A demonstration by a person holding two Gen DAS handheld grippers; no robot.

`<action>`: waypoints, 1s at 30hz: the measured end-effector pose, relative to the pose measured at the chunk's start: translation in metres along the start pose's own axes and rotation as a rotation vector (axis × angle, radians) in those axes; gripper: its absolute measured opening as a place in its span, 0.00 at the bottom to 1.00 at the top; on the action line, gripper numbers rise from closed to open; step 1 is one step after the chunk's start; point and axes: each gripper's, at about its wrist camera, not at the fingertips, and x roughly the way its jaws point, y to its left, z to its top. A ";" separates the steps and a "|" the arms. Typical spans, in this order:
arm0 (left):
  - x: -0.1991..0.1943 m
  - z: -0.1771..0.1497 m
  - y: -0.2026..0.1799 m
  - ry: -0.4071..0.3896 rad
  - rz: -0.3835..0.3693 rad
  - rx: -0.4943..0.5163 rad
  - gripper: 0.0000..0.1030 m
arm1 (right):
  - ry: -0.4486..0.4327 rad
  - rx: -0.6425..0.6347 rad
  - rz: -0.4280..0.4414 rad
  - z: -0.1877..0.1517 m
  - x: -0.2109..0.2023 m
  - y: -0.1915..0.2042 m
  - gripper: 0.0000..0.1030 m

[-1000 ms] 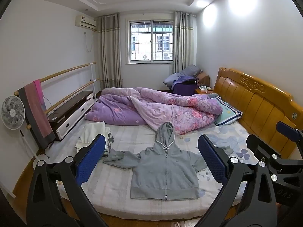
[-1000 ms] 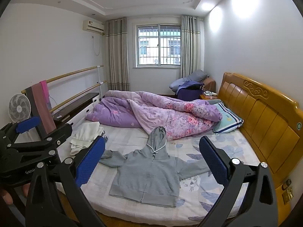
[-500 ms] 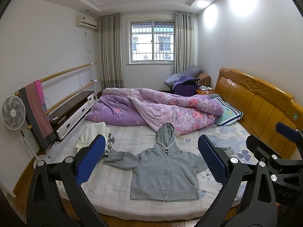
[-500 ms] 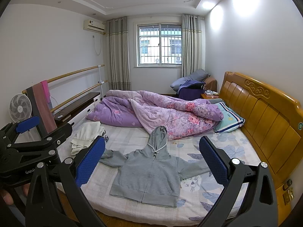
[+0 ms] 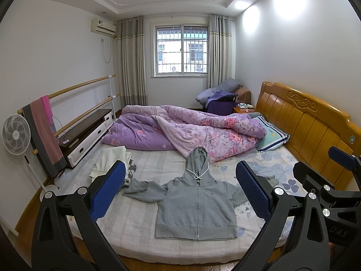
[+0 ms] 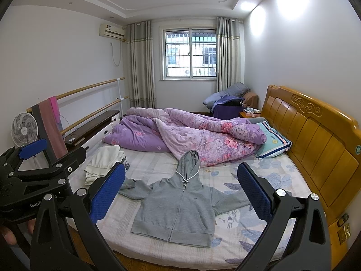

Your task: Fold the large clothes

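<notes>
Down at lower centre of both views, the grey hoodie lies flat, zipped, on the bed. Left tongs and right tongs gape apart above it, holding nothing.

White-walled bedroom. A barred window is flanked by grey curtains. A carved wooden headboard is set along the right wall; a white standing fan and two wooden wall rails are seen left.

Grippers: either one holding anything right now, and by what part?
Nothing held. Left gripper and right gripper are both open, above the bed; the grey hoodie lies flat, untouched.
</notes>
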 end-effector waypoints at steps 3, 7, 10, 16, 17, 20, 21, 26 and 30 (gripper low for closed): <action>0.000 0.001 0.001 0.000 -0.001 -0.003 0.96 | -0.001 0.001 0.001 -0.001 0.000 0.000 0.93; 0.000 0.000 0.000 0.001 0.000 -0.001 0.96 | 0.001 0.001 0.002 -0.002 -0.001 -0.002 0.93; 0.000 0.000 0.000 0.001 0.000 -0.001 0.96 | 0.004 0.003 0.005 -0.005 -0.001 -0.003 0.93; 0.000 -0.001 0.000 0.002 0.001 -0.001 0.96 | 0.007 0.006 0.009 -0.005 0.000 -0.003 0.93; 0.000 -0.002 0.000 0.001 0.000 -0.001 0.96 | 0.008 0.006 0.009 -0.005 0.000 -0.003 0.93; 0.000 -0.001 0.001 0.003 0.000 -0.001 0.96 | 0.008 0.007 0.009 -0.005 0.000 -0.004 0.93; 0.000 -0.002 0.001 0.002 0.000 -0.001 0.96 | 0.009 0.008 0.011 -0.005 0.000 -0.003 0.93; 0.001 -0.003 0.002 0.002 0.002 -0.001 0.96 | 0.010 0.007 0.013 -0.006 0.001 -0.003 0.93; 0.001 -0.003 0.003 0.001 0.003 0.000 0.96 | 0.013 0.009 0.016 -0.007 0.002 -0.002 0.93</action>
